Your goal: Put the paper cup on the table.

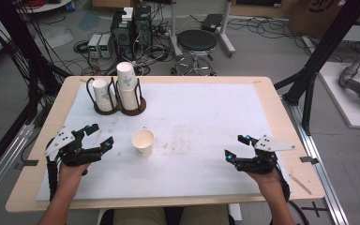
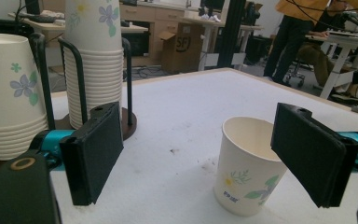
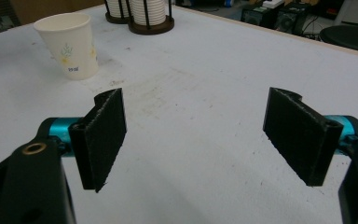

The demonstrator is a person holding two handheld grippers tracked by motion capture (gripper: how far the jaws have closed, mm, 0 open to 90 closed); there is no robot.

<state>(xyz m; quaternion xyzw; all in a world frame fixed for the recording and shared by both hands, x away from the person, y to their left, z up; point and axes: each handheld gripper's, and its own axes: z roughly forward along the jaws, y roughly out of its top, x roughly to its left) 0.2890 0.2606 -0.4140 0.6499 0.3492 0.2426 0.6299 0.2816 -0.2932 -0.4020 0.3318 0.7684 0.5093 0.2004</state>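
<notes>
A single white paper cup (image 1: pixel 143 142) with a flower print stands upright and empty on the white mat, left of the middle. My left gripper (image 1: pixel 99 136) rests just left of it, open, with nothing between its jaws. In the left gripper view the cup (image 2: pixel 248 168) sits a little beyond the right jaw, apart from both pads. My right gripper (image 1: pixel 237 146) lies open near the front right of the mat, empty. From the right gripper view the cup (image 3: pixel 70 44) stands far off at the upper left. Two stacks of cups (image 1: pixel 120 88) sit upside down in a black wire holder at the back left.
The wire holder (image 2: pixel 78 77) rises close behind the left gripper. The white mat (image 1: pixel 206 112) covers most of the wooden table (image 1: pixel 272 98). A stool, computers and cables stand on the floor beyond the far edge. A person stands in the background of the left gripper view.
</notes>
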